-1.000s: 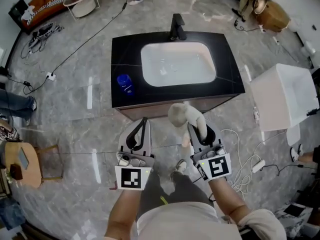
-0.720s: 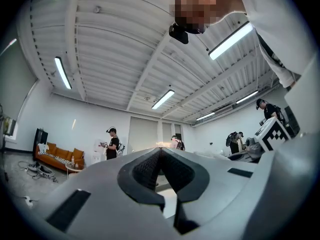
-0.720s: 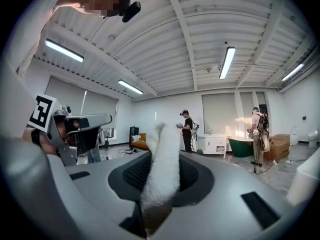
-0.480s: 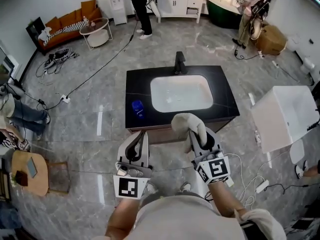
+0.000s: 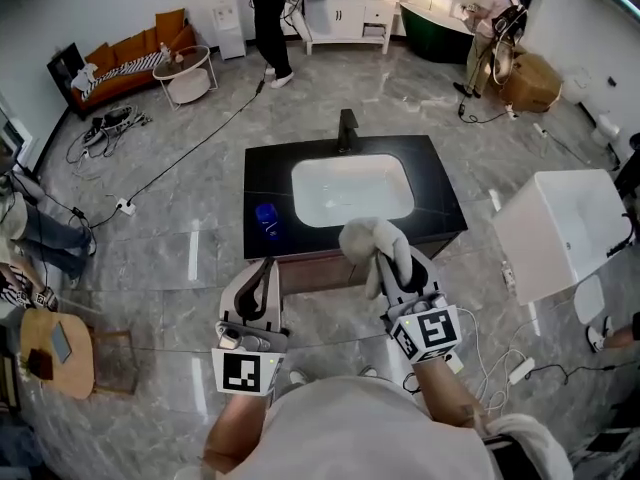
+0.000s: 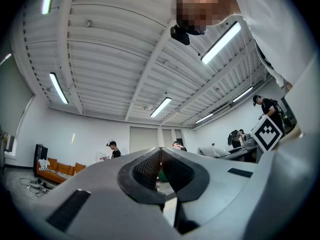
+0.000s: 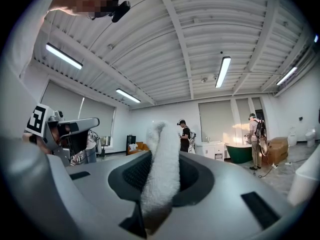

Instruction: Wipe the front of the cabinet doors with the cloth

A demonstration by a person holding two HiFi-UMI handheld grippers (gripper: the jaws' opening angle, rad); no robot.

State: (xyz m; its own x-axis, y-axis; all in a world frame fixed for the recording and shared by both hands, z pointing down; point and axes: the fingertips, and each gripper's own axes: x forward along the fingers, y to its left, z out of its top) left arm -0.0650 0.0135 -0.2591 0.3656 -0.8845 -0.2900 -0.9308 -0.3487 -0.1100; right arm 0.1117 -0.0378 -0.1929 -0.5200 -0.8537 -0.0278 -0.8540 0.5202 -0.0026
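A vanity cabinet with a black top (image 5: 440, 203) and white sink (image 5: 350, 190) stands ahead; a thin strip of its brown front (image 5: 310, 265) shows under the top. My right gripper (image 5: 392, 258) is shut on a white fluffy cloth (image 5: 372, 240), held in the air before the cabinet's front edge. In the right gripper view the cloth (image 7: 162, 169) stands pinched between the jaws of that gripper (image 7: 161, 186). My left gripper (image 5: 265, 268) hangs beside it at the left, apart from the cabinet. Seen from the left gripper view, this gripper (image 6: 161, 156) has its jaws together on nothing.
A blue container (image 5: 266, 216) and a black faucet (image 5: 346, 128) sit on the vanity top. A white tub (image 5: 565, 228) stands at the right, with cables (image 5: 490, 348) on the floor by it. A wooden chair (image 5: 60, 343) is at the left. People (image 5: 268, 18) stand far back.
The view has pulled back and tilted up, so the vanity looks farther and more of the room shows. Both grippers kept their states; the cloth stayed in the right one.
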